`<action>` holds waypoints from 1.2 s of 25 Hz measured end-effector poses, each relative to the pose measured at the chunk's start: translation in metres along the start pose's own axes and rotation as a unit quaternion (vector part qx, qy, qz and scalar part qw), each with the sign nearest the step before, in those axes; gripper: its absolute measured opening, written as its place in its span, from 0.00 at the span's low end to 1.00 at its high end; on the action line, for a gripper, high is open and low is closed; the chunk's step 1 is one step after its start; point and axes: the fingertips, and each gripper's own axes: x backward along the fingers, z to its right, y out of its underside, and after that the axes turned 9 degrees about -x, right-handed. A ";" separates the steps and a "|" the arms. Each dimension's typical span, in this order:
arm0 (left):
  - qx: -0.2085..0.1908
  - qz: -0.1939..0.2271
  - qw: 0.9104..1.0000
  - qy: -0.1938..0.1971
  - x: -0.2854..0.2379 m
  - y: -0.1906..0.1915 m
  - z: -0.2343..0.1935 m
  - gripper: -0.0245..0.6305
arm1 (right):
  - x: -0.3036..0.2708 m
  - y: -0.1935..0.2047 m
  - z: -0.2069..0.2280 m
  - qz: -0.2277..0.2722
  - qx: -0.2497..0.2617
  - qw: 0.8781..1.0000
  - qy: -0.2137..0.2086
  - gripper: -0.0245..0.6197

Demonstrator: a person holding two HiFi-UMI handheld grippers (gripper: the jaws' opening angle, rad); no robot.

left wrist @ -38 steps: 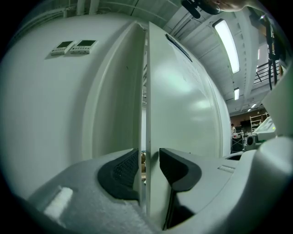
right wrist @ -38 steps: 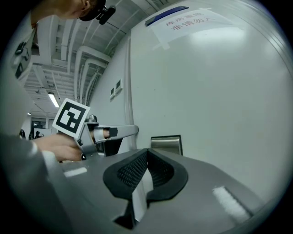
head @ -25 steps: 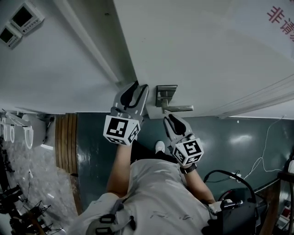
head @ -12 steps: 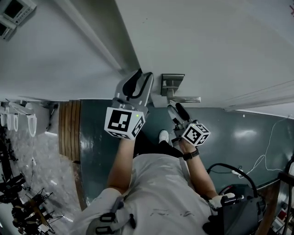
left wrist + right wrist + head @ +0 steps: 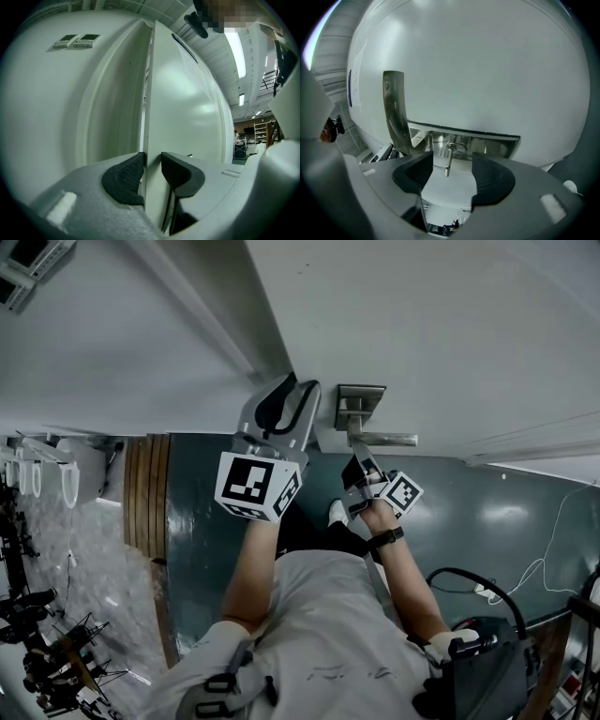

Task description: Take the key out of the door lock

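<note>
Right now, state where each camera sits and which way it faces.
Head view: on the head, facing steeply down the door; shows torso, both arms, left claw, right claw.
Left gripper view: on the left claw, facing the door's edge clamped between its pads.
Right gripper view: on the right claw, facing the key; jaws, just closing slightly, stand apart around it.
Shared: all three see the door.

Key (image 5: 448,161): slim, silver metal, small loop at its plate end. Seated in door lock (image 5: 474,144), sticking straight out from plate.
Door lock: rectangular brushed-steel plate with lever handle (image 5: 386,439), mounted on white door (image 5: 487,70) face, close to door's free edge.
</note>
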 end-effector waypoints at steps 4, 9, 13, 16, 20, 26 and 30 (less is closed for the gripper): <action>0.000 0.004 1.000 -0.007 0.000 0.001 -0.001 0.22 | -0.006 0.003 0.008 0.013 -0.048 0.999 -0.005 0.35; 0.002 -0.009 1.000 -0.011 -0.001 0.002 -0.001 0.22 | -0.006 0.001 0.006 0.037 -0.064 0.997 -0.020 0.17; -0.002 -0.013 1.000 -0.013 -0.002 0.002 -0.001 0.22 | -0.006 0.000 0.004 0.060 -0.083 0.994 -0.030 0.09; -0.005 -0.021 1.000 -0.011 -0.003 0.004 -0.001 0.23 | -0.001 0.001 0.005 0.071 -0.085 0.994 -0.009 0.08; -0.007 -0.026 0.999 -0.022 -0.003 0.004 -0.002 0.22 | 0.022 0.018 0.005 0.071 -0.107 0.992 0.006 0.08; -0.021 -0.018 0.999 -0.037 -0.002 0.005 -0.002 0.22 | 0.055 0.049 -0.024 -0.019 0.080 0.996 0.039 0.08; -0.024 -0.015 0.999 -0.035 0.008 0.003 0.002 0.21 | 0.064 0.041 -0.066 -0.022 0.248 0.967 0.051 0.08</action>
